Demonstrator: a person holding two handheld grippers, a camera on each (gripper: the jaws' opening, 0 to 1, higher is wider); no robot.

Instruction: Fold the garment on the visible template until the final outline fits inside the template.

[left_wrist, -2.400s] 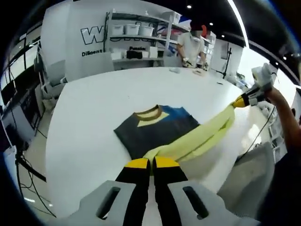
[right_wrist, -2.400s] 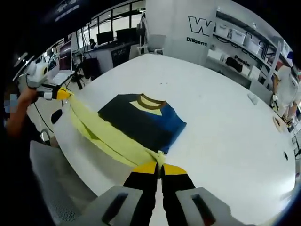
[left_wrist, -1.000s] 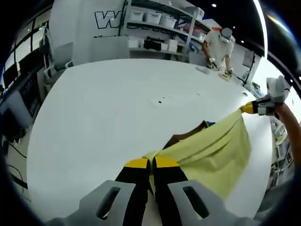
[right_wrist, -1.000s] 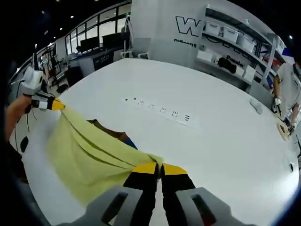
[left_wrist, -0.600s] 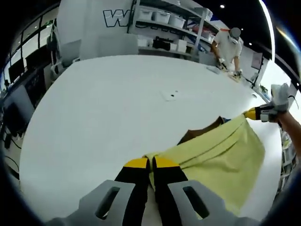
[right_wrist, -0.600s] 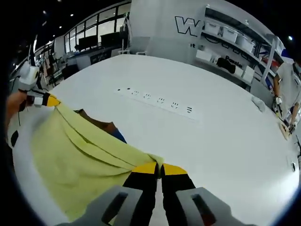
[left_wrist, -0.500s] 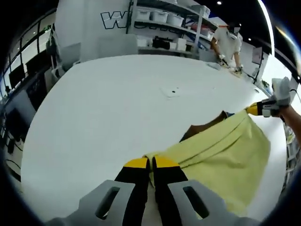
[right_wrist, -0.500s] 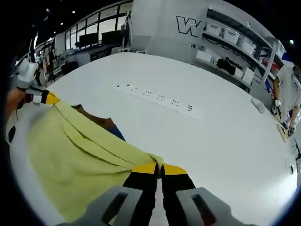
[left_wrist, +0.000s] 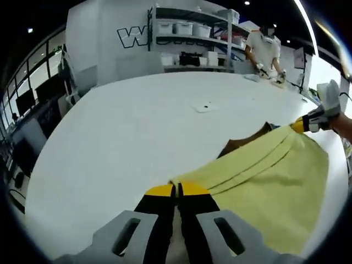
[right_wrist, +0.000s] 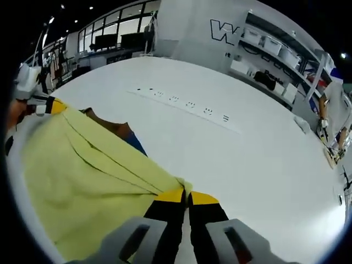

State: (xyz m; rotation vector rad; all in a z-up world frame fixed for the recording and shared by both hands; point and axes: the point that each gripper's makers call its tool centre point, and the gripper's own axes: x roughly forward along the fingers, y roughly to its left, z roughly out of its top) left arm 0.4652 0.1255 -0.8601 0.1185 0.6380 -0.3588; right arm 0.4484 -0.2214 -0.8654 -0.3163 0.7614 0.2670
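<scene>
The left gripper (left_wrist: 176, 190) has two black jaws tipped with yellow pads, rising from a pale grey moulded body with an oblong slot on each side (the slots look dark inside). The right gripper (right_wrist: 187, 197) is built alike: black jaws, yellow tips, grey slotted base. Seen from the left gripper view, the right gripper (left_wrist: 301, 124) shows a yellow tip, a black band and a white housing, held by a bare hand (left_wrist: 342, 124).
</scene>
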